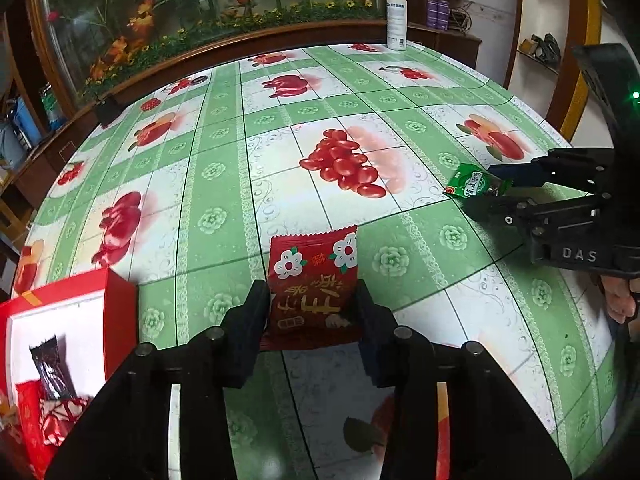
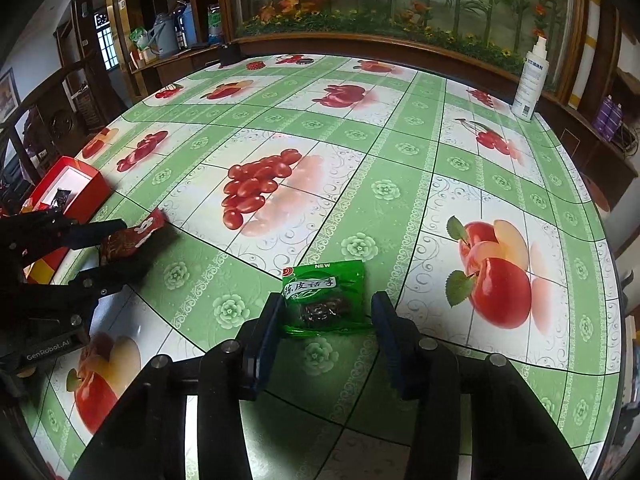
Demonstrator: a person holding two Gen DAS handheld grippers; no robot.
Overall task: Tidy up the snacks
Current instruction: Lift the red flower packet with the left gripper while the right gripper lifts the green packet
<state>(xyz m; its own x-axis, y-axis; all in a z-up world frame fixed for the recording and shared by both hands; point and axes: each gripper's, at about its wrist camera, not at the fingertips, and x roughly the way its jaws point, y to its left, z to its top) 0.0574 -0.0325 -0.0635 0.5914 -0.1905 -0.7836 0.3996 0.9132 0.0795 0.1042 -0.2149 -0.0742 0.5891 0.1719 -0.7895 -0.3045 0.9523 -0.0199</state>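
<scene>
A red snack packet (image 1: 314, 280) with white flowers lies on the table between the fingers of my left gripper (image 1: 314, 308); the fingers touch its sides. It also shows in the right wrist view (image 2: 132, 238). A green snack packet (image 2: 326, 296) lies between the fingers of my right gripper (image 2: 326, 320), with a gap on the right side. It also shows in the left wrist view (image 1: 476, 186), with the right gripper (image 1: 494, 188) around it. A red box (image 1: 60, 320) with a white inside stands at lower left and holds a dark packet (image 1: 52, 372) and red packets.
The table wears a green and white fruit-print cloth (image 2: 360, 184). A white spray bottle (image 2: 530, 80) stands at the far edge, in front of a framed flower display (image 2: 400, 0). The red box (image 2: 68, 188) shows at the left in the right wrist view.
</scene>
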